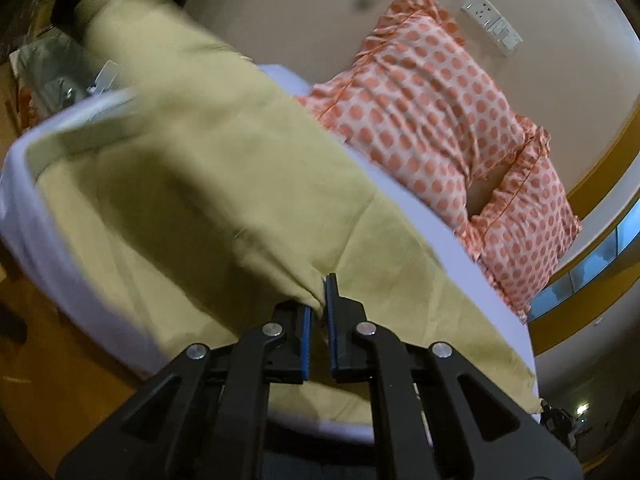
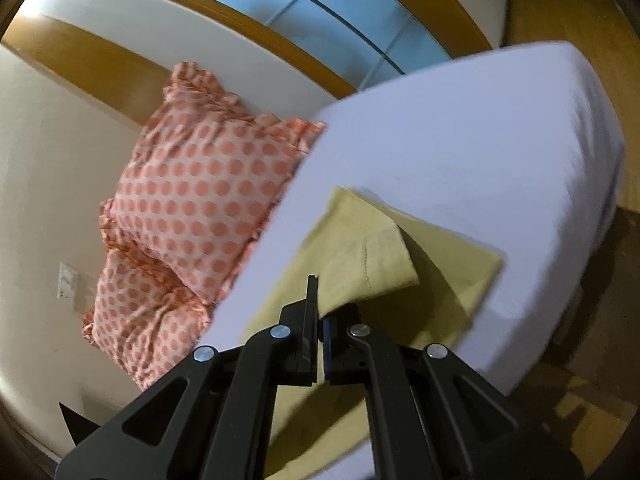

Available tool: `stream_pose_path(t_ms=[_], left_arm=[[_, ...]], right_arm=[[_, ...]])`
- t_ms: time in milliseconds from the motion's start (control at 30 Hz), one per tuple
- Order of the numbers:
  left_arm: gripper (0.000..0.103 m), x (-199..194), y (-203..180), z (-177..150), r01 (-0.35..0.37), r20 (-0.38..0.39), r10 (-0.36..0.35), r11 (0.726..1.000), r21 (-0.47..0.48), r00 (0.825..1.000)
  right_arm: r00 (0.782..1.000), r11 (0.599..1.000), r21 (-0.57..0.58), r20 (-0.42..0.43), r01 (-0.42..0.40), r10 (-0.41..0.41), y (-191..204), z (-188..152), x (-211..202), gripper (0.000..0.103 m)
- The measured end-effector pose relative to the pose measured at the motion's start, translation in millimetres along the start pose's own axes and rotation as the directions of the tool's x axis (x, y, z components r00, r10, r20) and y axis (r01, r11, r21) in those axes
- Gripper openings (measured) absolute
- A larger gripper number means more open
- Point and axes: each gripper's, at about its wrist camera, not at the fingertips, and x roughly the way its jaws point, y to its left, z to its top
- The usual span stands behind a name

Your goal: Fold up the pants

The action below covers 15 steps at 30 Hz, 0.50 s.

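Yellow-green pants [image 1: 192, 184] lie on a white bed [image 1: 24, 216]. In the left wrist view my left gripper [image 1: 320, 304] is shut on a lifted fold of the pants, which drapes up and away to the left. In the right wrist view my right gripper [image 2: 320, 304] is shut on a hemmed end of the pants [image 2: 368, 256], held above another layer of them lying flat on the bed [image 2: 480, 140]. Blue pads [image 1: 331, 320] line the fingers.
Two orange polka-dot pillows [image 1: 440, 108] [image 2: 200, 188] lean against the beige wall at the bed's head. A wall socket [image 1: 492, 20] is above them. A wooden-framed window [image 2: 320, 12] is nearby. Wooden floor [image 1: 60, 380] lies around the bed. Clutter sits at the far left [image 1: 52, 68].
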Motion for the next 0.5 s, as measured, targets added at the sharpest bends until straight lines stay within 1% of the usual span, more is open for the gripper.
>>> stream_pose_path(t_ms=[133, 233, 333, 367, 400, 433, 467, 500], left_arm=[[0.006, 1.3, 13.7, -15.3, 0.018, -0.019, -0.019, 0.999, -0.032, 1.000], [0.006, 1.3, 18.1, -20.9, 0.021, -0.021, -0.022, 1.000, -0.023, 1.000], [0.006, 2.8, 21.8, -26.1, 0.021, -0.034, -0.022, 1.000, -0.021, 0.999], [0.007, 2.8, 23.6, -27.8, 0.022, -0.039, -0.023, 1.000, -0.021, 0.999], [0.007, 1.3, 24.5, -29.5, 0.027, -0.037, -0.028, 0.999, -0.018, 0.999], [0.010, -1.6, 25.1, -31.2, 0.030, -0.031, -0.031, 0.999, -0.012, 0.999], [0.011, -4.2, 24.4, -32.1, 0.034, -0.026, -0.034, 0.999, -0.005, 0.999], [0.012, -8.2, 23.2, -33.8, 0.039, -0.019, -0.039, 0.999, 0.009, 0.999]], right_arm=[[1.000, 1.000, 0.003, -0.002, 0.013, -0.013, -8.0, -2.7, -4.7, 0.002], [1.000, 1.000, 0.018, -0.006, 0.022, -0.022, -14.6, -4.5, -7.6, 0.002], [0.998, 0.998, 0.008, -0.014, 0.059, -0.059, -19.3, -5.8, -11.1, 0.002], [0.996, 0.996, -0.005, -0.009, 0.090, -0.090, -19.5, -5.7, -14.6, 0.003], [0.994, 0.994, -0.012, -0.002, 0.105, -0.105, -19.2, -5.5, -18.6, 0.005], [0.993, 0.993, -0.016, 0.026, 0.120, -0.119, -19.5, -5.3, -26.9, 0.016], [0.989, 0.990, -0.021, 0.053, 0.136, -0.135, -19.9, -5.4, -32.8, 0.032], [0.983, 0.987, -0.032, 0.102, 0.156, -0.152, -20.3, -5.3, -41.1, 0.040]])
